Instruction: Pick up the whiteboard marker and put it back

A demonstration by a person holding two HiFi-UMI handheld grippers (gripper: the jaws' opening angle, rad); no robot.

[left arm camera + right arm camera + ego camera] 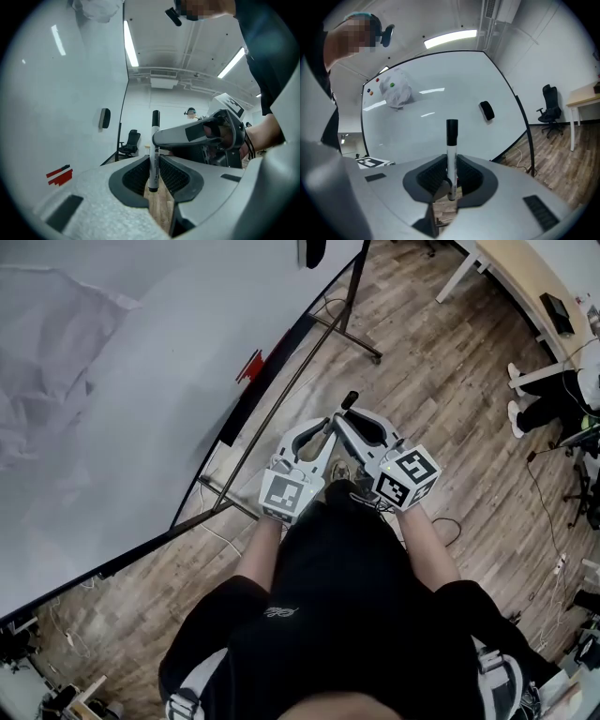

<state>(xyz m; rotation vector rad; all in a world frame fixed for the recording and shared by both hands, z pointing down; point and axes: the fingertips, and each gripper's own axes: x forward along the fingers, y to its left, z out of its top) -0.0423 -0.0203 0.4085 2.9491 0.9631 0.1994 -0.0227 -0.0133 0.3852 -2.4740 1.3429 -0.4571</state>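
A whiteboard marker (pixel 153 164), white with a black cap, stands upright between the pads of my left gripper (pixel 153 176), which press on its lower body. My right gripper (pixel 206 136) comes in from the right and its jaws wrap the same marker higher up. In the right gripper view the marker (pixel 451 150) stands cap-up between the pads of my right gripper (pixel 451 180), which close against it. From the head view both grippers meet tip to tip in front of me, left gripper (pixel 314 435) and right gripper (pixel 361 427), with the marker's black cap (pixel 350 399) poking out beyond them.
A large whiteboard (pixel 94 381) on a wheeled stand (pixel 361 296) fills the left; an eraser (pixel 487 110) and red marks (pixel 60 174) sit on it. A desk (pixel 525 277) and a seated person's feet (pixel 516 399) are at the far right, and an office chair (pixel 551 108) stands behind.
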